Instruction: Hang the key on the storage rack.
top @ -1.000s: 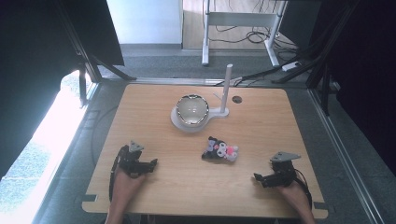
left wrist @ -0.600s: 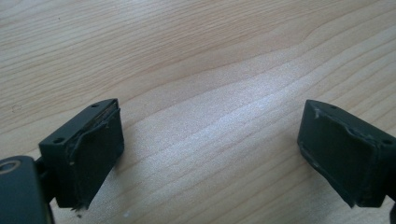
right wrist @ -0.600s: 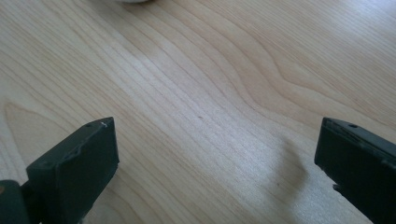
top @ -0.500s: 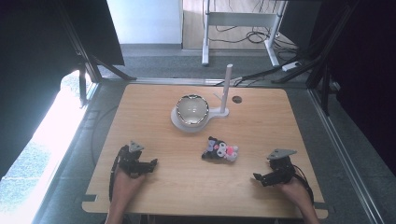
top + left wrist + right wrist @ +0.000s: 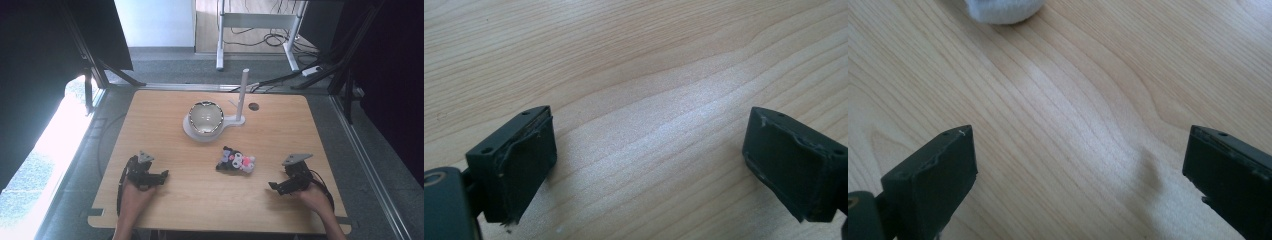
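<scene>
Resting near the desk's (image 5: 150, 120) front corners, the left claw (image 5: 161, 176) and right claw (image 5: 274, 187) gape empty; the right gripper view crops the plush toy (image 5: 236, 162) to a white scrap.

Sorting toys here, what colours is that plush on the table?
The plush is black, white and pink, best seen in the high view.

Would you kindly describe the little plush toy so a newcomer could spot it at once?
On the wooden table, look just in front of the shiny bowl on its white stand. The plush toy lies there between the two grippers, the only soft, black, white and pink thing.
</scene>
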`<state>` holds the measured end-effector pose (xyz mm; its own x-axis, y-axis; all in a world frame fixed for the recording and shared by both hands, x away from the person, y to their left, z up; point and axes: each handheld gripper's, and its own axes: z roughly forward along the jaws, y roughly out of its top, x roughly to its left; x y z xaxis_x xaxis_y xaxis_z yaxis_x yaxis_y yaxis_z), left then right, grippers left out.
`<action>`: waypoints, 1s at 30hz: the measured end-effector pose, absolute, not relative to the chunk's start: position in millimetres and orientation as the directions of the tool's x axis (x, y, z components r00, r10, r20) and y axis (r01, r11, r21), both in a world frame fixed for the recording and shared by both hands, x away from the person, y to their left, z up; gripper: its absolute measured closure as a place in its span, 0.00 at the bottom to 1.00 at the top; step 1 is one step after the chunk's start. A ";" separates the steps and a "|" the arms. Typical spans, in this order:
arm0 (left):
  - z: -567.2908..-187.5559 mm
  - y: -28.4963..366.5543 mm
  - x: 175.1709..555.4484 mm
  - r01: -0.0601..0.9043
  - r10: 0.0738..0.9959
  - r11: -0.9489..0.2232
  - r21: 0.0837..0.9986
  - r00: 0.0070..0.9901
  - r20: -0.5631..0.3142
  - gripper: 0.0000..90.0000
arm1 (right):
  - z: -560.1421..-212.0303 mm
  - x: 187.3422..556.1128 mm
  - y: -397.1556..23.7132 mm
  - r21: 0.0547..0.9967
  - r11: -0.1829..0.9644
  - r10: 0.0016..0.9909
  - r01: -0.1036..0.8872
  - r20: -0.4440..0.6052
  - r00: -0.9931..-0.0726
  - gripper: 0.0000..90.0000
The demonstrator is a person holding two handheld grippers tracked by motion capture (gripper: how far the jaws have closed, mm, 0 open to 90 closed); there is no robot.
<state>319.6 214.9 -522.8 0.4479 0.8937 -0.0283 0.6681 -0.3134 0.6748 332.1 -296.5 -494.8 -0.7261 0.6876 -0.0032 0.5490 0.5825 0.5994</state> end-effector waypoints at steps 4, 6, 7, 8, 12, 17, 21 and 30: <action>-522.8 214.9 319.7 0.668 0.894 -0.313 0.675 0.448 -0.028 0.08 | -491.1 339.1 -292.2 0.587 0.599 0.675 0.544 -0.004 -0.738 0.01; -522.8 214.9 319.6 0.668 0.894 -0.313 0.675 0.447 -0.028 0.08 | -490.3 340.6 -291.4 0.586 0.605 0.671 0.540 -0.009 -0.742 0.01; -522.8 214.9 319.6 0.668 0.894 -0.313 0.675 0.448 -0.029 0.08 | -488.7 343.2 -289.4 0.579 0.614 0.663 0.537 -0.008 -0.749 0.02; -522.8 214.9 319.6 0.668 0.894 -0.313 0.675 0.448 -0.029 0.08 | -488.7 343.2 -289.4 0.579 0.614 0.663 0.537 -0.008 -0.749 0.02; -522.8 214.9 319.6 0.668 0.894 -0.313 0.675 0.448 -0.029 0.08 | -485.3 349.1 -285.1 0.563 0.632 0.649 0.533 -0.008 -0.761 0.03; -522.8 214.9 319.6 0.668 0.894 -0.313 0.675 0.447 -0.029 0.08 | -481.4 358.5 -278.3 0.545 0.658 0.627 0.520 -0.013 -0.779 0.03; -522.8 214.9 319.7 0.668 0.894 -0.313 0.675 0.447 -0.029 0.08 | -478.4 365.8 -271.7 0.532 0.673 0.614 0.515 -0.013 -0.789 0.04; -522.8 214.9 319.6 0.668 0.894 -0.314 0.674 0.448 -0.028 0.08 | -472.2 381.1 -251.7 0.481 0.727 0.561 0.490 -0.004 -0.828 0.04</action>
<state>319.6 214.9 -522.8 0.4480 0.8936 -0.0279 0.6682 -0.3139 0.6745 381.1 -251.7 -472.2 -0.8278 0.5610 -0.0044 0.4899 0.7267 0.4815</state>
